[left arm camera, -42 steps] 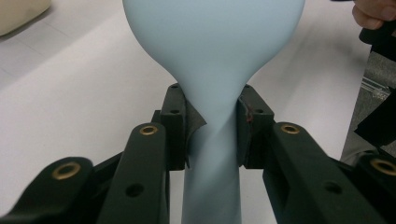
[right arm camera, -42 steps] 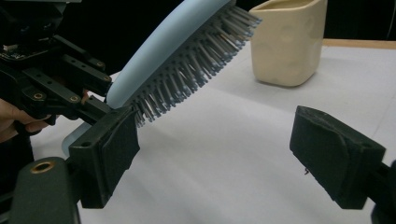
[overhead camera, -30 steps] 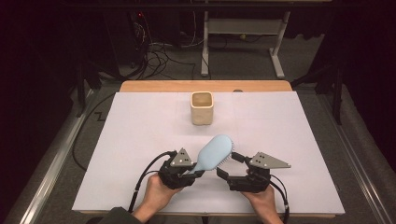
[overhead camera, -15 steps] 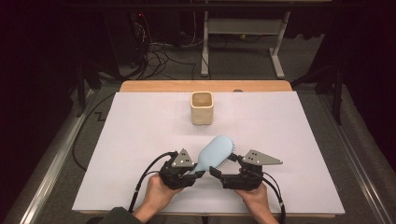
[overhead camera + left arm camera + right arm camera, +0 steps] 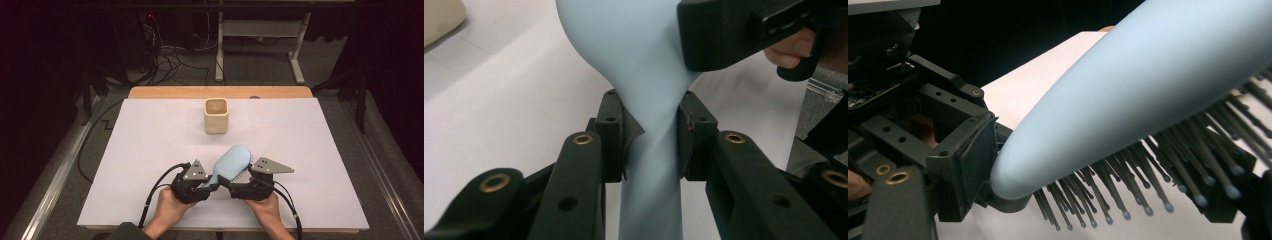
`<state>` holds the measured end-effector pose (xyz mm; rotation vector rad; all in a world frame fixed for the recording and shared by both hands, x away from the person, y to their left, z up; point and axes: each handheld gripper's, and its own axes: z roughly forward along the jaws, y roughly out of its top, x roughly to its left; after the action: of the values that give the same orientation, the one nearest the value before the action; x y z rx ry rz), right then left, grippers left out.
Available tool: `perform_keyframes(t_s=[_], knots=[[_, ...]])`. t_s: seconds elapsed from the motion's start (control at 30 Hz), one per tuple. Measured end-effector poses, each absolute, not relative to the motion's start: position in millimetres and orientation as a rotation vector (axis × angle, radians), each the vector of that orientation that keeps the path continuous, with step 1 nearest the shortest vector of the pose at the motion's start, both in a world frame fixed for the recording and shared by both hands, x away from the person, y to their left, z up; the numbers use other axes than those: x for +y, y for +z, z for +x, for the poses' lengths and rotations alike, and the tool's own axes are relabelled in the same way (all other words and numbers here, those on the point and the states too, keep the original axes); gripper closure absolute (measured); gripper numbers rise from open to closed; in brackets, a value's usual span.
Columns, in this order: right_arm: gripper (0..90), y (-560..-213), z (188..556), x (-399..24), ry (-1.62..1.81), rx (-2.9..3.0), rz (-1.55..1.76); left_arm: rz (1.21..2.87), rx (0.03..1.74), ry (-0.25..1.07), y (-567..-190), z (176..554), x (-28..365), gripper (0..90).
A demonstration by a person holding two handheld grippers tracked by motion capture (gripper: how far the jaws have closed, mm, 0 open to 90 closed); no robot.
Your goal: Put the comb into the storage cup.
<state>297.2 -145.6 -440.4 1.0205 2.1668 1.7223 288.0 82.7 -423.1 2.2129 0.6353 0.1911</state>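
Pale blue plastic hairbrush (image 5: pixel 231 162) — plain, unpatterned back; dark bristles tipped with small pale blue balls. Cream square ceramic cup (image 5: pixel 216 115), plain. White paper sheet (image 5: pixel 150 150) over a light brown wooden table (image 5: pixel 165 92). Black left gripper (image 5: pixel 207 184) and black right gripper (image 5: pixel 235 187), brass-coloured rivets — each topped by a grey three-cornered plate. Black cables.

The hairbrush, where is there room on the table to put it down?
Plenty: the white sheet is bare left of the beige cup, and right of it too. It is crowded only at the near edge, where the left gripper holds the hairbrush beside the right gripper.
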Motion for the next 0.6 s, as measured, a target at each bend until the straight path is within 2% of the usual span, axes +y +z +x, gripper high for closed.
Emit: perform_keyframes(t_s=[0.37,0.6], knots=[[21.6,-442,300,-138,1.714,2.206,1.052,2.215,0.624,0.204,-423,286,81,69.1],[27.7,-439,302,-134,1.719,2.237,1.085,2.206,0.639,0.217,-421,286,83,69.1]])
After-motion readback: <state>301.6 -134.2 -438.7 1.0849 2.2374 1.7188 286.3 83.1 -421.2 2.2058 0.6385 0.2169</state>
